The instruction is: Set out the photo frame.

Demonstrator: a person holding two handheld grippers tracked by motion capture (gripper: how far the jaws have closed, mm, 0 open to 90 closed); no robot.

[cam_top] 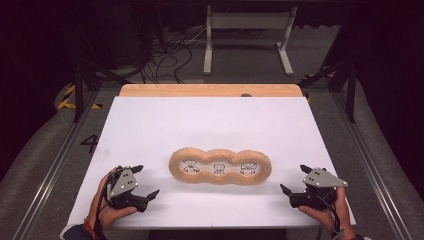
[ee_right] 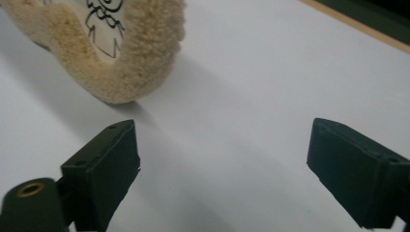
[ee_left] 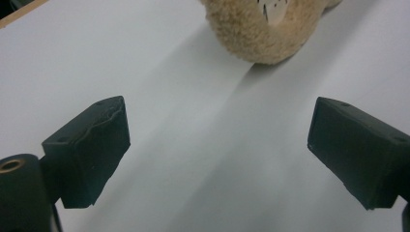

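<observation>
1. Your left gripper [cam_top: 140,182] and right gripper [cam_top: 295,178] both have jaws spread wide, holding nothing.
2. The fuzzy 3-lobed mat [cam_top: 220,166] lies mid-worktop between them, long axis running left-right, 1 end toward each gripper.

White table [cam_top: 150,125], wooden far edge [cam_top: 210,90], fuzzy tan three-lobed frame [cam_top: 220,180] lying mid-table

high: above, forward-down | gripper views: low, close | shared: plush ring [cam_top: 220,166]

White surface [cam_top: 150,130] with wooden far edge [cam_top: 210,90]; tangled cables [cam_top: 167,55] and white metal frame [cam_top: 247,22] on floor beyond.
</observation>
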